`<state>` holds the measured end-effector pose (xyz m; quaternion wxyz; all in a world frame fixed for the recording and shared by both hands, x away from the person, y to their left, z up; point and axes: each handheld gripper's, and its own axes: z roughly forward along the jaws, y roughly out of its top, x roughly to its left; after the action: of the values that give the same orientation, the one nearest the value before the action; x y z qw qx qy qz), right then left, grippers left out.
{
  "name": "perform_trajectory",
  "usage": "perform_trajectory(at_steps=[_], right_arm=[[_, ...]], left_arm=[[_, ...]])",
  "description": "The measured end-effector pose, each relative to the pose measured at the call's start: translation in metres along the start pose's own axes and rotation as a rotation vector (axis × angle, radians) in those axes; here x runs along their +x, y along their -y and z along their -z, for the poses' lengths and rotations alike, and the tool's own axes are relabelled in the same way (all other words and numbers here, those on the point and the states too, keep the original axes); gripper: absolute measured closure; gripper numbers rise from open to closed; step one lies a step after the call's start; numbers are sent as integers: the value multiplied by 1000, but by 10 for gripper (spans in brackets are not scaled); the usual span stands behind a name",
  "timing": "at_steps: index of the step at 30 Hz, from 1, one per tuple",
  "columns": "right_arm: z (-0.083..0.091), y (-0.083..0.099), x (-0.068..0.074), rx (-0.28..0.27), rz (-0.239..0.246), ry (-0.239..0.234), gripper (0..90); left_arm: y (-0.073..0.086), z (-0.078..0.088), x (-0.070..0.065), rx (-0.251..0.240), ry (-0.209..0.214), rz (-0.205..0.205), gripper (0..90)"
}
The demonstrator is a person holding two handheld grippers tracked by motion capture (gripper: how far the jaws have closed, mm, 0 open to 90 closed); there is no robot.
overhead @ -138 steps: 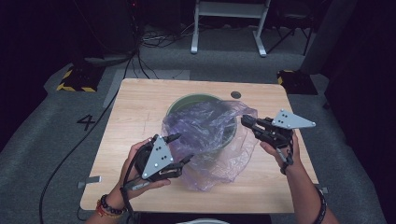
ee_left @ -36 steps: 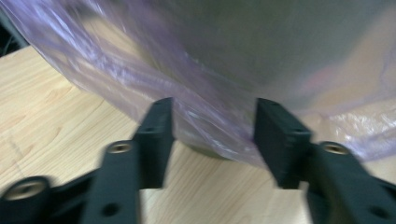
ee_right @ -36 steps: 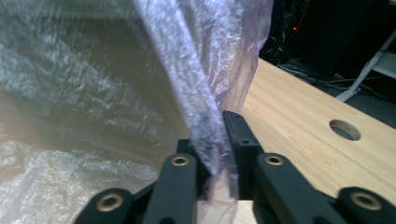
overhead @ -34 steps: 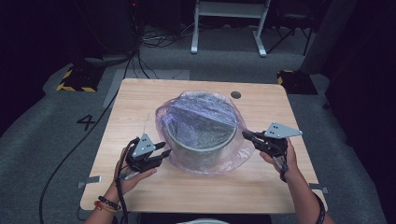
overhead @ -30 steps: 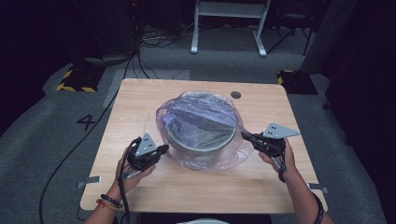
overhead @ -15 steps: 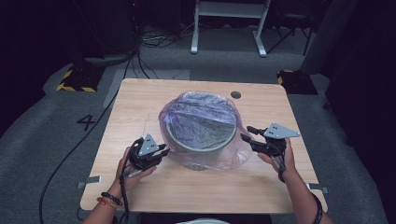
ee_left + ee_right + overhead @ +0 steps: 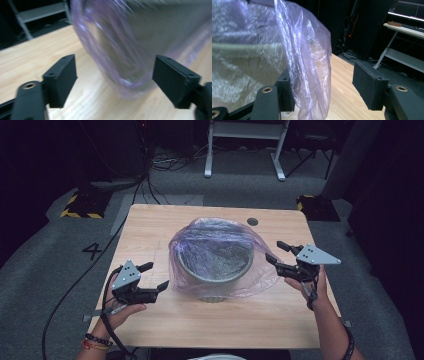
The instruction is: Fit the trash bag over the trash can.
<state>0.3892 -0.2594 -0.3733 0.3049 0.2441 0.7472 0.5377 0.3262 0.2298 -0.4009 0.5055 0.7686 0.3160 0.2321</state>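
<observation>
With the bag (image 7: 220, 255) draped over the bin (image 7: 216, 265) mid-surface (image 7: 150, 220), both claws, left (image 7: 154, 276) and right (image 7: 276, 253), have just opened and should back off without snagging film.

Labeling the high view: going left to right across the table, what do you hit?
left claw → purple plastic bag draped over the grey pot → right claw

You are working under overhead light falling on the table (image 7: 150, 235), its surroundings fading into darkness. The plastic bag (image 7: 120, 50) is smearing with motion blur and catching glare.
</observation>
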Motion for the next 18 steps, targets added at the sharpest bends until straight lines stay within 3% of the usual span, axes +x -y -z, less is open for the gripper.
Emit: perform_trajectory(at_steps=[2, 7, 11, 15, 18], right_arm=[[0, -2, -1, -12, -8, 0, 405], [-4, -10, -3, -25, -17, 21, 392], [-7, -19, -3, -35, -18, 9, 375], [-10, -27, -3, -28, -13, 1, 376], [-17, -31, -4, 0, -16, 15, 416]], left_arm=[[-7, 1, 3, -20, -25, -8, 220], [-27, 0, 11, -63, -11, -19, 214], [-44, -4, 12, -88, -4, -51, 199], [-61, -12, 13, -85, 2, -89, 201], [-71, -24, 15, -67, 21, -87, 215]])
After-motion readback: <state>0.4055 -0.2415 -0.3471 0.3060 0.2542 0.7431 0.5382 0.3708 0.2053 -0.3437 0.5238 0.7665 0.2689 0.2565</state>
